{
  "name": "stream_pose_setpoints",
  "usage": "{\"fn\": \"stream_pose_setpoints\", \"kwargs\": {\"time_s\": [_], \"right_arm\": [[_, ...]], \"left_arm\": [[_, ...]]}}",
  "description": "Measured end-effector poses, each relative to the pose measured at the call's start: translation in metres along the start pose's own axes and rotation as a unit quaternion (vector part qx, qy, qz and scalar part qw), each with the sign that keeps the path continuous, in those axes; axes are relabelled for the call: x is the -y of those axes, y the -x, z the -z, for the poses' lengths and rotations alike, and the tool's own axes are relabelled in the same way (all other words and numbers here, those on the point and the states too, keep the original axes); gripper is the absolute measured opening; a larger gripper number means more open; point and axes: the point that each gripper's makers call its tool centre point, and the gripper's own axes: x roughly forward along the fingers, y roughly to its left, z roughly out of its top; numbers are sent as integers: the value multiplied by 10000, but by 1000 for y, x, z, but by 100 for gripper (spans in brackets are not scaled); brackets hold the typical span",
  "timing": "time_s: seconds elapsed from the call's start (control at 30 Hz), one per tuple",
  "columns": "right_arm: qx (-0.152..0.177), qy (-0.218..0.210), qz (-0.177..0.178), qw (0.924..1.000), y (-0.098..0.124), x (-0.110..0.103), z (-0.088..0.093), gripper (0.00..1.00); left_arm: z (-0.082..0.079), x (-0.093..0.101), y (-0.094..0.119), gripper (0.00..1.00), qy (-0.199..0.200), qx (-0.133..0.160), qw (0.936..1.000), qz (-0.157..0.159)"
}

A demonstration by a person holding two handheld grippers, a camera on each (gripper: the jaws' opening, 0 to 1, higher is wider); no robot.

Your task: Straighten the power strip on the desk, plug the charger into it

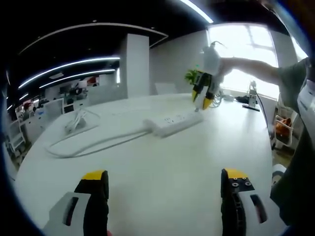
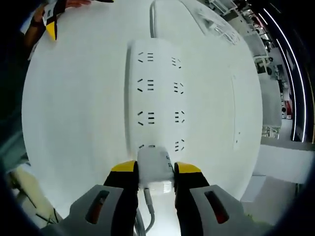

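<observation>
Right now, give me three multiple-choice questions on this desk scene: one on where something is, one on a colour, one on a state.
1. Where is the charger?
A. at the near end of the power strip
B. beside the coiled cable
C. on the floor

2. What colour are the tips of the tongs?
A. red
B. yellow
C. green

3. What state are the left tongs in?
A. shut on the cable
B. shut on the charger
C. open, holding nothing

Answers: 1 A, the right tongs grip the charger at the strip's nearest sockets. 2 B, yellow caps show on both pairs. 3 C, their jaws stand wide apart over the bare desk.
</observation>
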Motion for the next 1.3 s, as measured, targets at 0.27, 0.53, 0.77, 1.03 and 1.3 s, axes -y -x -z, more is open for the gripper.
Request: {"fn": "stream_pose_setpoints", "kwargs": {"time_s": [0.27,0.53,0.77,1.03,1.3], "right_arm": [[57,16,0,10000,0,0,-2,27],[155,-48,-16,9999,1,1,-8,27],[160,-289,-41,9994,0,2,-9,27],[174,-203,-25,9996,0,1,-12,27],[131,-284,-51,9995,0,0,-11,27]], "left_arm": [[0,1,0,98,5,-1,10000,-6],[0,1,0,98,3,-6,10000,-13],[1,0,1,98,8,-9,10000,-16],[1,0,1,98,-5,-14,10000,-7],[2,-1,2,98,8,-14,10000,-26]]}}
